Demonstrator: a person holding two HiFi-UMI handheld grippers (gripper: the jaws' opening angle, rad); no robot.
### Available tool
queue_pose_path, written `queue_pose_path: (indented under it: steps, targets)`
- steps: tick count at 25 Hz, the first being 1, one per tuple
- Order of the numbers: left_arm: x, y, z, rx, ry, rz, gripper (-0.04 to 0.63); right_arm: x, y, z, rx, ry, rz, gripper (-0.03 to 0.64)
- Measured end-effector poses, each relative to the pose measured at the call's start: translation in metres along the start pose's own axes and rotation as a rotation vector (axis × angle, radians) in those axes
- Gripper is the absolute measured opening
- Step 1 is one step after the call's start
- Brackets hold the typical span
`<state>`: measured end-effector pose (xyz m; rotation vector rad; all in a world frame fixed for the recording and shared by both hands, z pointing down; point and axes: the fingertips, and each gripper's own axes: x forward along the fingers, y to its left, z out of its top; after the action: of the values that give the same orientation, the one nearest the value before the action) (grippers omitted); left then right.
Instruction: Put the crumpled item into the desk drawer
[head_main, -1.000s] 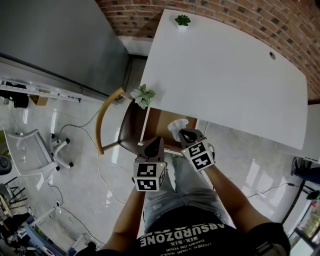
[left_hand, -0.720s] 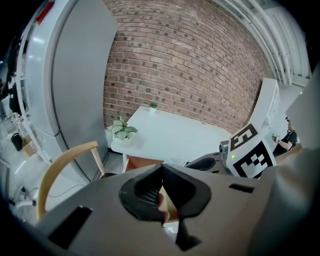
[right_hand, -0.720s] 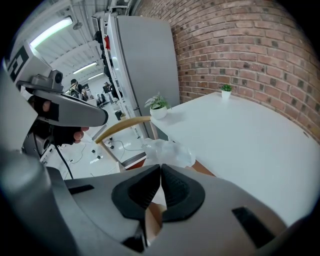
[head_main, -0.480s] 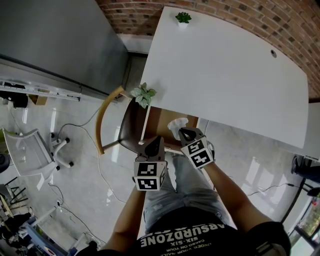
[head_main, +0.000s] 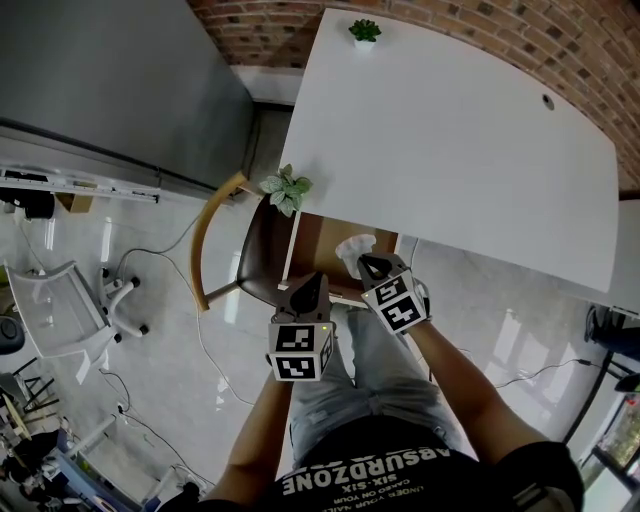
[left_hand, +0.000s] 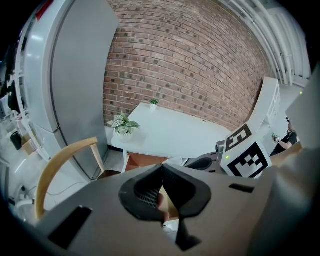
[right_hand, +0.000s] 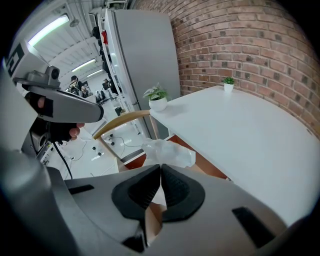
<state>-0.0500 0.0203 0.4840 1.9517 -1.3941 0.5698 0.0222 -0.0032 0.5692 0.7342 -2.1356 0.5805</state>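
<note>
Head view: almost no shift is noted over the last second. The crumpled item (head_main: 353, 250) is held over the open drawer (head_main: 318, 238) under the surface (head_main: 450, 150), so release is judged pending.

Left gripper view: the left gripper (left_hand: 161, 167) jaws are closed on nothing.

Right gripper view: the right gripper (right_hand: 160, 167) jaws are clamped on the crumpled item.

Brick wall (head_main: 258, 28), glossy pale floor (head_main: 170, 385)

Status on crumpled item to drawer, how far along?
Done: drawer pulled open, crumpled item picked up. In hand: right hand-held gripper is shut on the item, holding it over the open drawer; left hand-held gripper is shut, empty. Left: lower it in, release, likely close the drawer.
</note>
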Motion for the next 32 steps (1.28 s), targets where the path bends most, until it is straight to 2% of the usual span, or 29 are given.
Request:
queue_pose_path:
  steps: [32]
  targets:
    - [0.035,0.016,-0.009,-0.002,0.031,-0.013,0.005,0.044,-0.007,-0.019,-0.003,0.076,0.011,0.002]
